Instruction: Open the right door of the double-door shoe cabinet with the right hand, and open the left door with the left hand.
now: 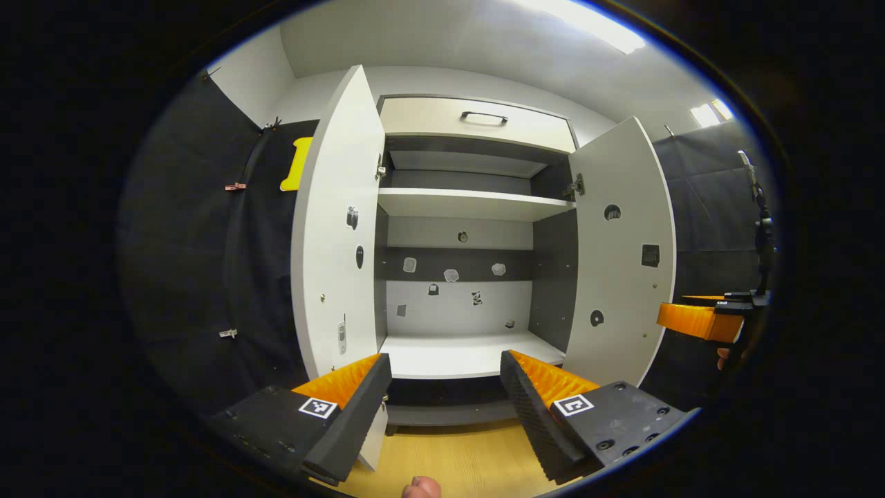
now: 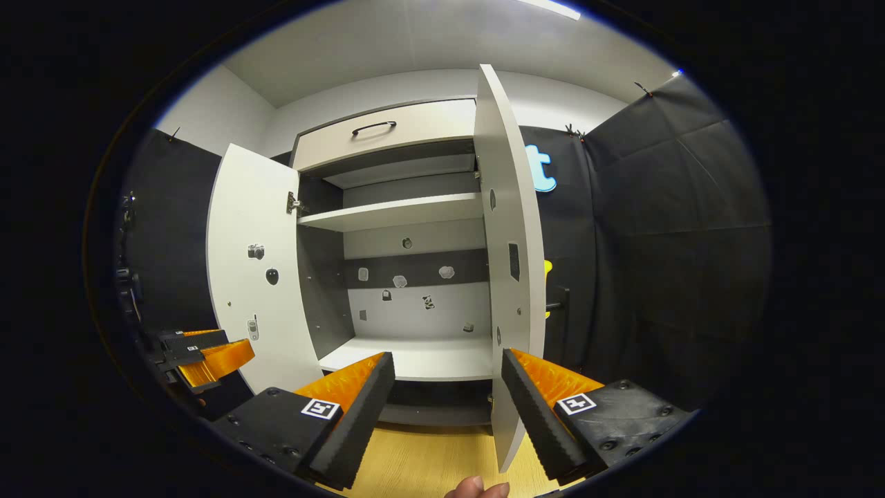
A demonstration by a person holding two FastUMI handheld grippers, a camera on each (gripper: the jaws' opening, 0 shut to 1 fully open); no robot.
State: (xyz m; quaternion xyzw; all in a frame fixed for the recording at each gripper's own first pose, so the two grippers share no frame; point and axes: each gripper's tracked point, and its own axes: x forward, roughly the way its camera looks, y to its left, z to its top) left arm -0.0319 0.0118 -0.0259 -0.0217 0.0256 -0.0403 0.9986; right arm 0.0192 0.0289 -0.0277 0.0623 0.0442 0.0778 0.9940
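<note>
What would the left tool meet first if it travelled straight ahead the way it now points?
Probably the shoe cabinet's bottom shelf: the left tool aims between the open left door and right door. Depth is unclear.

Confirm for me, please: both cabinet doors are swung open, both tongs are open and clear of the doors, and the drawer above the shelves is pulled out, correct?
Not quite: the drawer is pushed shut, flush with the cabinet front, as the left gripper view shows. The rest holds: the left door and right door are swung open, and the left tongs and right tongs are open, gripping nothing.
</note>
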